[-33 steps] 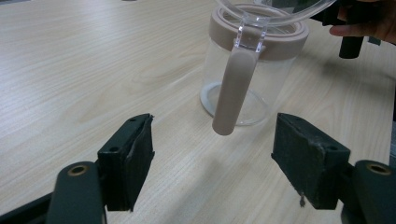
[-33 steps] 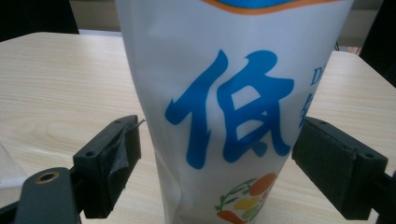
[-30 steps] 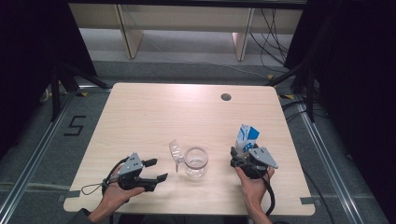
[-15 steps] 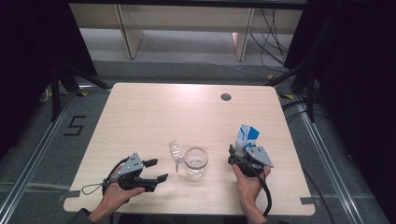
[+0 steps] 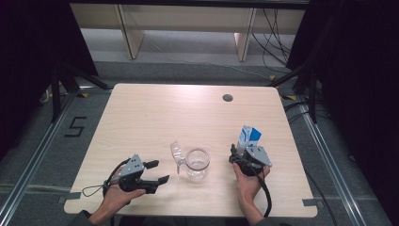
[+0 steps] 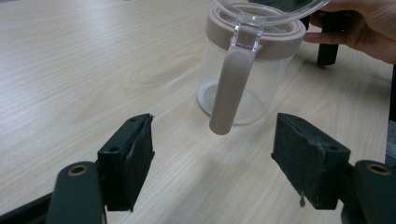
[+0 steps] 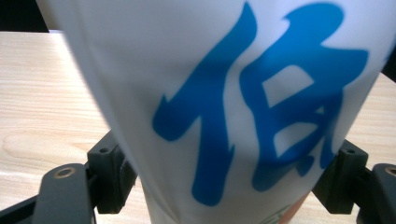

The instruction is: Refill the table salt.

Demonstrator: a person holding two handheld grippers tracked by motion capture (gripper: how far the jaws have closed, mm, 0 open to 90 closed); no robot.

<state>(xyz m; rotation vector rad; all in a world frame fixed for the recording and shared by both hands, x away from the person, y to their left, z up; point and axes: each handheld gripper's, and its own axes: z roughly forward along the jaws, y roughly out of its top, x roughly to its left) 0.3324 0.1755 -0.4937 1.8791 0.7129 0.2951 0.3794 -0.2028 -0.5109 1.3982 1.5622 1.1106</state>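
Where gripper point(image 5: 238, 151) clamps carton point(image 5: 248, 136), jug point(image 5: 196, 163) alongside

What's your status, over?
Left gripper open, lined up on jug handle. Right gripper shut on carton. Nothing between.

Carton point(image 7: 224, 93) sits right up against my lens, white with big blue printed characters, a bit blurred from closeness. My right gripper point(image 7: 224, 186) has it between the two black jaws: one pad presses its left flank, the other its right (both pads look to be touching the sides). A sliver of orange and green print shows at the carton's lower edge. Pale wood-grain table point(image 7: 46, 107) lies behind, a dark strip above its far edge.
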